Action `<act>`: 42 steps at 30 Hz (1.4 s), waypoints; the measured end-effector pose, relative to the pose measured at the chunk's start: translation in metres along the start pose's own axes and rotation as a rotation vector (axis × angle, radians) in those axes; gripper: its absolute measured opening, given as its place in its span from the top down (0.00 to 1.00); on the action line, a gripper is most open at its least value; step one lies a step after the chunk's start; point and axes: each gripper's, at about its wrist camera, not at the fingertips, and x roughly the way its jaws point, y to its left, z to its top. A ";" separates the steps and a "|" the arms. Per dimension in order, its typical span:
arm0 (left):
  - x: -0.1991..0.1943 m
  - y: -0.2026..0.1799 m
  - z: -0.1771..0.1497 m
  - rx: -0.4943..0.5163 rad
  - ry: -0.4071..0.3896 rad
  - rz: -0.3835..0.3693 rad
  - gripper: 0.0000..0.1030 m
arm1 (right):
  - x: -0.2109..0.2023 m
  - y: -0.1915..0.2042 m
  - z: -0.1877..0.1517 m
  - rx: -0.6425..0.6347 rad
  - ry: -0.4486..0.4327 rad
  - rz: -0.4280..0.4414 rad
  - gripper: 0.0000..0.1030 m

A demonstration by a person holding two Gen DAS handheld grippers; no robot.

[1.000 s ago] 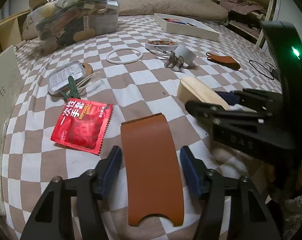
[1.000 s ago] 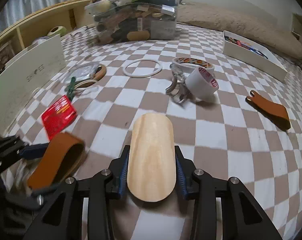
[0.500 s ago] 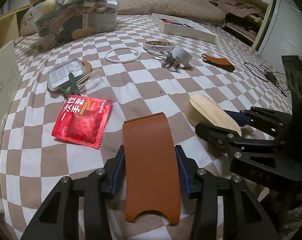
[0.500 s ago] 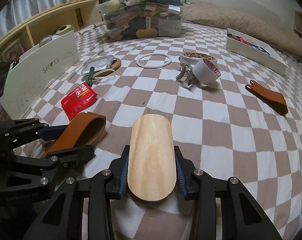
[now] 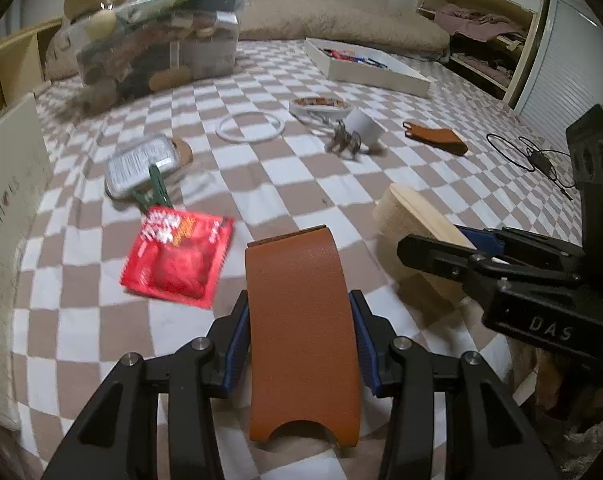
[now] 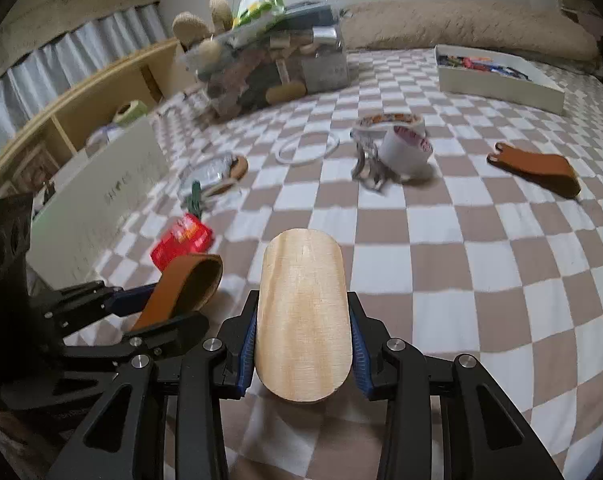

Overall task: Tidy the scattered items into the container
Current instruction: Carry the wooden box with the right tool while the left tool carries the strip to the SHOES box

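Closing in since the earlier frame, the left gripper (image 5: 299, 332) now has its blue pads pressed on both edges of the curved orange leather strip (image 5: 301, 312), low centre of the left view; before, the jaws stood clear of it. Both pieces thus appear secured for transfer. The right gripper (image 6: 303, 342) remains clamped narrow on the pale oval wooden block (image 6: 303, 312), lower centre of its view. The likely container, a white open tray (image 6: 501, 82), sits upper right, well apart, on the checked bedcover (image 6: 481, 280).
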 end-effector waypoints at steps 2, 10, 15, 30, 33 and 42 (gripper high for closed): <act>-0.004 0.001 0.003 0.001 -0.016 0.004 0.55 | -0.002 0.001 0.004 0.011 -0.014 0.012 0.61; -0.023 0.009 0.019 -0.012 -0.091 0.022 0.55 | -0.012 0.010 0.017 0.006 -0.056 0.019 0.61; -0.039 0.013 0.030 -0.021 -0.138 0.029 0.55 | -0.021 0.016 0.027 0.005 -0.090 0.029 0.61; -0.091 0.022 0.064 -0.049 -0.284 0.034 0.55 | -0.053 0.054 0.073 -0.074 -0.204 0.050 0.61; -0.099 0.027 0.070 -0.053 -0.307 0.038 0.55 | -0.059 0.062 0.083 -0.085 -0.225 0.059 0.61; -0.124 0.041 0.093 -0.047 -0.384 0.059 0.55 | -0.068 0.073 0.107 -0.089 -0.279 0.075 0.61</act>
